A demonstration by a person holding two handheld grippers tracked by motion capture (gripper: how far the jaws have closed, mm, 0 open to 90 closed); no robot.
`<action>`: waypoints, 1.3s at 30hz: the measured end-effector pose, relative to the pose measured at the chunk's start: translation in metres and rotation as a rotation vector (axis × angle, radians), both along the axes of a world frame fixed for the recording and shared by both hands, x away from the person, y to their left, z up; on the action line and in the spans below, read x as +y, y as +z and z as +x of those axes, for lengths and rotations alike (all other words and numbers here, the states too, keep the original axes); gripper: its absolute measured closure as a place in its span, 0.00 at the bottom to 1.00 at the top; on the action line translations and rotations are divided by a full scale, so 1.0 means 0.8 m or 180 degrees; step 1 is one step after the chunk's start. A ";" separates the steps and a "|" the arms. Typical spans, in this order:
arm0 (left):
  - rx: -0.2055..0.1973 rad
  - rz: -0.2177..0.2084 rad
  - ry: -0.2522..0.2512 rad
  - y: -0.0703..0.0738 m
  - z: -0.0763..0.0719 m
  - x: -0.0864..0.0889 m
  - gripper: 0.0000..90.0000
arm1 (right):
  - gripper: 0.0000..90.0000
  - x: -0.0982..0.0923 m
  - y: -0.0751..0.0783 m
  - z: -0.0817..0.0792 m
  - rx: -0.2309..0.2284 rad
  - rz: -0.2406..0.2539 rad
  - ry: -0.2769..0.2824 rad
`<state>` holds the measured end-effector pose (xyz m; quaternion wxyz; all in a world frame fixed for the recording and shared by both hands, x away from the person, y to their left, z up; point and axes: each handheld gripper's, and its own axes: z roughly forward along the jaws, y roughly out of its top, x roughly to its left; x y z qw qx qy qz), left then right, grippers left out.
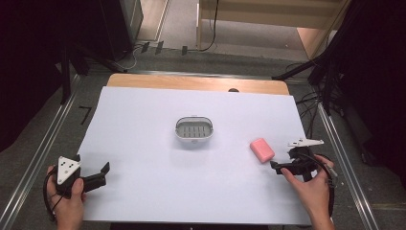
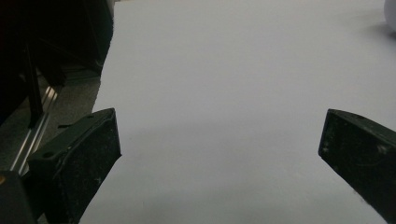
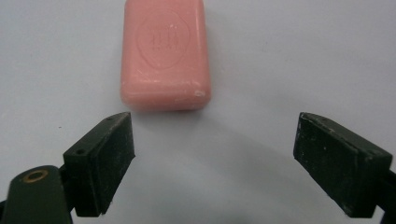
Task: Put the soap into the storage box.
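Note:
A pink bar of soap lies flat on the white sheet at the right. In the right gripper view the soap sits just beyond the jaws, slightly left of their midline. My right gripper is open, close behind the soap and apart from it, with nothing between its jaws. A grey and white soap dish with a slotted tray stands at the middle of the sheet. My left gripper rests at the sheet's left edge, open and empty, pointing toward the middle.
The white sheet covers most of the wooden table. Metal rails run along both sides. Dark stands and cables crowd the far right, and a dark floor strip lies left of the sheet.

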<state>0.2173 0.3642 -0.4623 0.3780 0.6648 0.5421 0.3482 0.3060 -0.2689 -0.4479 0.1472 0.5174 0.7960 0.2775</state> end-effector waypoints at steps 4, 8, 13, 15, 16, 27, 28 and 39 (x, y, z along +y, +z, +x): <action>0.0000 -0.0004 0.0001 0.000 0.000 0.000 0.00 | 0.15 0.004 0.002 0.004 0.0011 -0.0012 0.0002; -0.0003 -0.0009 0.0006 0.000 0.000 0.000 0.00 | 0.15 0.007 0.003 0.008 0.0016 -0.0024 0.0017; -0.0001 -0.0014 0.0003 0.000 0.000 0.000 0.00 | 0.15 0.012 0.005 0.013 0.0014 -0.0039 0.0030; -0.0001 -0.0012 0.0002 0.000 0.000 0.000 0.00 | 0.15 0.014 0.007 0.015 0.0019 -0.0035 0.0035; -0.0003 -0.0012 0.0001 0.000 0.000 0.000 0.00 | 0.15 0.015 0.007 0.015 0.0020 -0.0030 0.0028; -0.0004 -0.0014 0.0001 0.000 0.000 0.000 0.00 | 0.15 0.030 0.007 0.027 0.0023 -0.0043 0.0089; -0.0004 -0.0014 0.0001 0.000 0.000 0.000 0.00 | 0.15 0.032 0.008 0.028 0.0021 -0.0049 0.0096; -0.0004 -0.0014 -0.0002 0.000 0.000 0.000 0.00 | 0.15 0.040 0.012 0.038 0.0019 -0.0065 0.0109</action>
